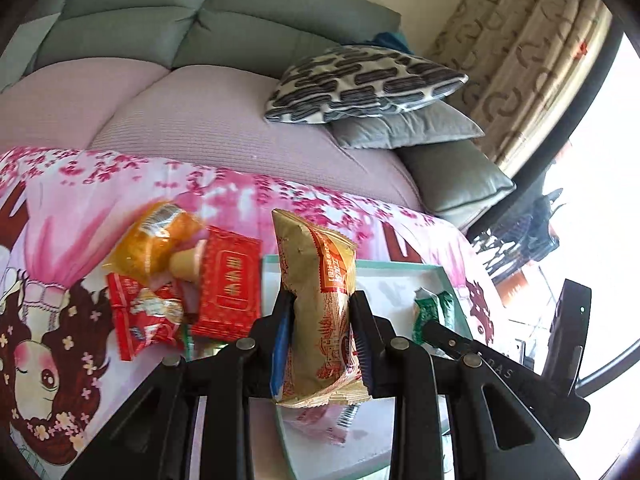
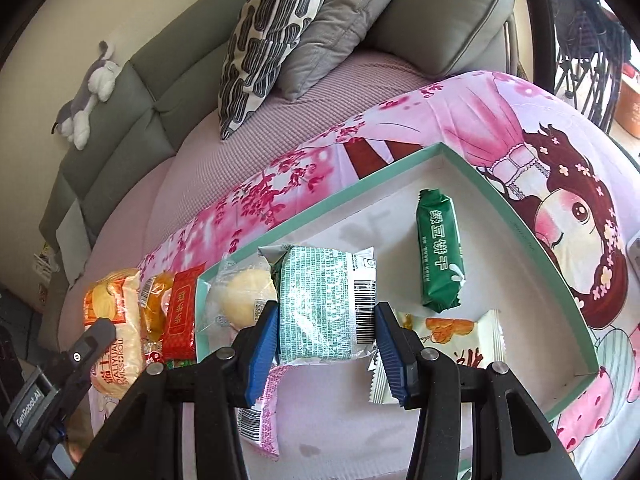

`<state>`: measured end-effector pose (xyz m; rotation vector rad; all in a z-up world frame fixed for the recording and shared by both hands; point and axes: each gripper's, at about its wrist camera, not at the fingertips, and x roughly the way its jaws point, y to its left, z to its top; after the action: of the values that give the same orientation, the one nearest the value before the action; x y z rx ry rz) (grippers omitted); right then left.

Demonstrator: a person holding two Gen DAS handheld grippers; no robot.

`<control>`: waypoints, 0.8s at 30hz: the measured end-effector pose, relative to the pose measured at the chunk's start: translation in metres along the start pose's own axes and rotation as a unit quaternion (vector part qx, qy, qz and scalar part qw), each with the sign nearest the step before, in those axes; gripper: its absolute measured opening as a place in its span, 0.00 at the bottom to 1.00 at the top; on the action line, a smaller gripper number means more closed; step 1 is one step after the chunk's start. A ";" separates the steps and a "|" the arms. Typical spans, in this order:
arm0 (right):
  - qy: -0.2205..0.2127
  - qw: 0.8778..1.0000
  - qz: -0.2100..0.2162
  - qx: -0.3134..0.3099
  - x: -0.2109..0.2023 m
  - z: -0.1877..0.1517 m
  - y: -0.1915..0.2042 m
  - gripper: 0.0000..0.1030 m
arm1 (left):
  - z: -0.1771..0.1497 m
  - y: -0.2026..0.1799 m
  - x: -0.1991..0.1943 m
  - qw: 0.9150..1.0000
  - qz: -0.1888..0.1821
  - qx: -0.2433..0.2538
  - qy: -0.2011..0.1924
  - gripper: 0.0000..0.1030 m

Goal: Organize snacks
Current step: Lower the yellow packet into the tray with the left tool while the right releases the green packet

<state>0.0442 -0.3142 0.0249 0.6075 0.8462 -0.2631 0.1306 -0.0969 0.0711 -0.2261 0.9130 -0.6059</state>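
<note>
left gripper (image 1: pixel 322 332), jaws clamped on a tan-and-red snack packet (image 1: pixel 320 304), long axis upright, held above the near left corner of the teal-rimmed tray (image 1: pixel 400 266). right gripper (image 2: pixel 326 344), jaws clamped across a pale green packet (image 2: pixel 326 304), long axis pointing away, over the tray's near part. a dark green packet (image 2: pixel 440 252) lies farther right in the tray; loose snacks (image 1: pixel 168 280) remain left of it on the bed.

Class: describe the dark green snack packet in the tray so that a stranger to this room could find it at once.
Start at the shallow mint-rimmed tray lying on the pink cartoon-print cloth in front of the grey sofa. Toward its far corner a dark green packet lies flat by itself, touching nothing. It alone is solid dark green with white characters down its length.
</note>
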 end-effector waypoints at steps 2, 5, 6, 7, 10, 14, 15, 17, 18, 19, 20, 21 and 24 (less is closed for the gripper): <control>-0.003 1.000 -0.004 0.005 -0.002 0.002 -0.005 0.49 | -0.001 -0.017 0.007 1.000 -0.013 0.020 0.006 0.30; -0.004 1.000 -0.009 0.012 -0.002 0.005 -0.011 0.49 | -0.002 -0.033 0.019 0.999 -0.023 0.036 0.019 0.30; -0.004 1.000 -0.010 0.015 -0.002 0.006 -0.013 0.49 | -0.003 -0.035 0.024 0.999 -0.027 0.038 0.023 0.30; -0.003 1.000 -0.011 0.017 -0.001 0.007 -0.015 0.49 | -0.002 -0.038 0.028 0.998 -0.029 0.040 0.026 0.30; -0.003 1.000 -0.013 0.022 0.000 0.009 -0.020 0.49 | -0.003 -0.046 0.040 0.998 -0.026 0.051 0.029 0.30; -0.002 0.999 -0.020 0.028 0.001 0.012 -0.028 0.49 | -0.007 -0.052 0.059 0.997 -0.034 0.054 0.049 0.30; -0.001 0.999 -0.020 0.031 0.002 0.012 -0.029 0.49 | -0.008 -0.054 0.064 0.996 -0.034 0.057 0.054 0.30; 0.001 0.999 -0.020 0.033 0.002 0.013 -0.031 0.49 | -0.011 -0.057 0.071 0.996 -0.034 0.063 0.061 0.30; 0.002 0.999 -0.022 0.032 0.003 0.013 -0.031 0.49 | -0.012 -0.058 0.074 0.995 -0.035 0.064 0.065 0.30; 0.003 0.999 -0.024 0.030 0.003 0.013 -0.030 0.49 | -0.014 -0.059 0.077 0.995 -0.036 0.065 0.068 0.30; 0.004 0.999 -0.026 0.029 0.003 0.012 -0.030 0.49 | -0.015 -0.060 0.080 0.995 -0.037 0.066 0.070 0.30; 0.005 0.999 -0.027 0.028 0.003 0.012 -0.030 0.49 | -0.017 -0.060 0.082 0.994 -0.036 0.066 0.073 0.30; 0.007 0.999 -0.033 0.027 0.003 0.012 -0.030 0.50 | -0.019 -0.060 0.088 0.994 -0.030 0.065 0.081 0.30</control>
<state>0.0402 -0.3453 0.0163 0.6322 0.8767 -0.3428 0.1318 -0.1951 0.0263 -0.0890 1.0226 -0.7450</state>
